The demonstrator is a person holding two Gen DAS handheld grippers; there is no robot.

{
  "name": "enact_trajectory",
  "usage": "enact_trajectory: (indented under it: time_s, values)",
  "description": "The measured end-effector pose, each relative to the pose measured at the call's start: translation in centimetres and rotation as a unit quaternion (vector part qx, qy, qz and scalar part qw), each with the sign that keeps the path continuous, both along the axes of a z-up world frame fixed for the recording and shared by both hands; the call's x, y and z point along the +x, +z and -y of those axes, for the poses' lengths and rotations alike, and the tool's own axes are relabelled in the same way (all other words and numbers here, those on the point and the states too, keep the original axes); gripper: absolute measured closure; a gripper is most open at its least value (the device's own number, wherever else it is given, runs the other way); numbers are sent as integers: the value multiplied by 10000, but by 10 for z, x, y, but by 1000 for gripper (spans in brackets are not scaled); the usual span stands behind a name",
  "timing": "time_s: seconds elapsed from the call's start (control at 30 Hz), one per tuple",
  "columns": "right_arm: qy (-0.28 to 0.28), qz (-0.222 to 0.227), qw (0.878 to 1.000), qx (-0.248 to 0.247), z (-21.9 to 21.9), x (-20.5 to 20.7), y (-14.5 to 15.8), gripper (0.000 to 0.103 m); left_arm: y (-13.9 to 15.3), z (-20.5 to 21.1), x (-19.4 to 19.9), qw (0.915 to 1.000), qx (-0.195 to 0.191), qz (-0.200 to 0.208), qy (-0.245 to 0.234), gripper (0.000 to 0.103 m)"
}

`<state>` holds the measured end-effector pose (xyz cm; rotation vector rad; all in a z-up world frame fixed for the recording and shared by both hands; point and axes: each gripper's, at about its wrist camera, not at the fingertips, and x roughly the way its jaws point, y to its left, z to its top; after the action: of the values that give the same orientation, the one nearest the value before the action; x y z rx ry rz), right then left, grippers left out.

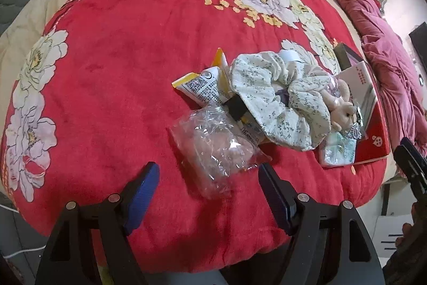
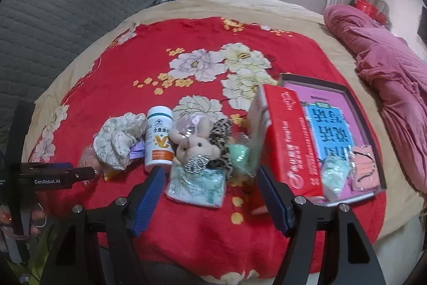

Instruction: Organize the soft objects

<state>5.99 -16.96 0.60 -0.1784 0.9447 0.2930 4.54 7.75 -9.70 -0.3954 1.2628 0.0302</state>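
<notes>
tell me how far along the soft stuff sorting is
Done: nothing looks sorted yet; the floral scrunchie, plush bunny and leopard scrunchie lie jumbled with the white bottle on the red blanket.
In hand: nothing. The left gripper is open by the clear plastic bag; the right gripper is open over the tissue pack.
Left: all the sorting.

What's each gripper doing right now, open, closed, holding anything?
Left gripper: open, empty, above a clear plastic bag.
Right gripper: open, empty, above a tissue pack.
</notes>
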Motion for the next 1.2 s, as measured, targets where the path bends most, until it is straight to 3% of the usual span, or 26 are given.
enact_trajectory:
  time_s: [0.4,0.93,1.07,1.2]
  values:
    - [263,-347,9981,-426,-35,36,-43,33,-15,0,12,9999,-78,-51,85,25]
    - [341,-430,9916,-1175,-59,71,-78,33,-28,-12,14,9985,-497,-8,215,25]
    - [370,-484,9922,-1091,-58,73,-83,48,-29,-14,14,9983,-530,6,237,26]
    - [344,-499,9948,-819,-54,73,-79,54,-28,-14,15,9983,-532,18,251,27]
